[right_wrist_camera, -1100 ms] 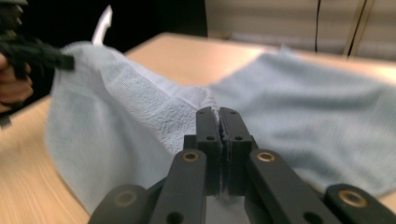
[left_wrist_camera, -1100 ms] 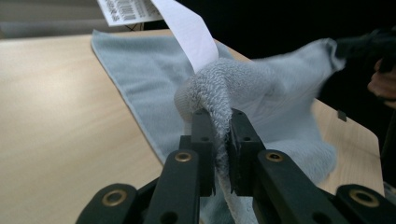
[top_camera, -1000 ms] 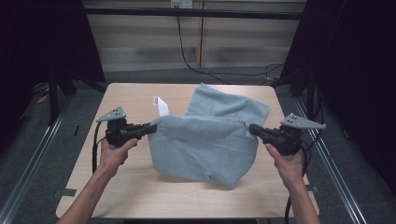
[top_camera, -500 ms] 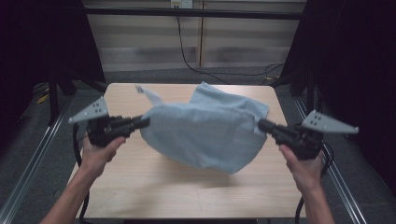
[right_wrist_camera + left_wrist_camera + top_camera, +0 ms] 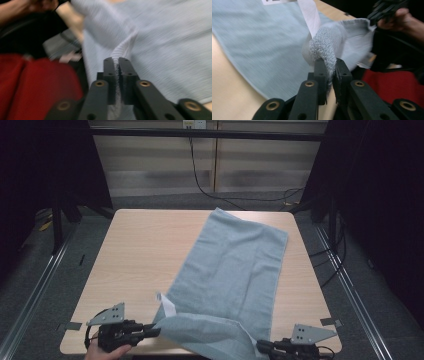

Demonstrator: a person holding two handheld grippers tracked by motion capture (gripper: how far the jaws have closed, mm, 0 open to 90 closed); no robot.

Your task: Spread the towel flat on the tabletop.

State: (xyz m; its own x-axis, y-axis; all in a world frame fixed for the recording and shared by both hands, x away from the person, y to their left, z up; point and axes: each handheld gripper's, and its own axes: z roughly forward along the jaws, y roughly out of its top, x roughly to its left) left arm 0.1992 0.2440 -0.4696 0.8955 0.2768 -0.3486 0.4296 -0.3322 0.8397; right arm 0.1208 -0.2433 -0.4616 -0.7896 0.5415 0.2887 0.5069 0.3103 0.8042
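**Towel near edge hanging off the table — slip risk on both grips**

I'm holding the grey towel [image 5: 235, 270] by its two near corners: left gripper [image 5: 156, 332] is clamping a bunched corner, right gripper [image 5: 261, 347] is pinching the hem. Both sets of jaws have just been opening slightly, with cloth between them and the pads pressing on it.

Most of the towel is lying flat across the table [image 5: 135, 250], running diagonally toward the far right corner. The near edge is folded over and sitting right at the table's front edge.

Risks I'm seeing:
- Jaws easing further → a corner is dropping out, probably the left one, since it's gripping a thick wad [image 5: 323, 47], not flat cloth.
- White care label [image 5: 166, 306] is sticking out beside the left corner; could snag.
- Pulling unevenly → towel is skewing more.
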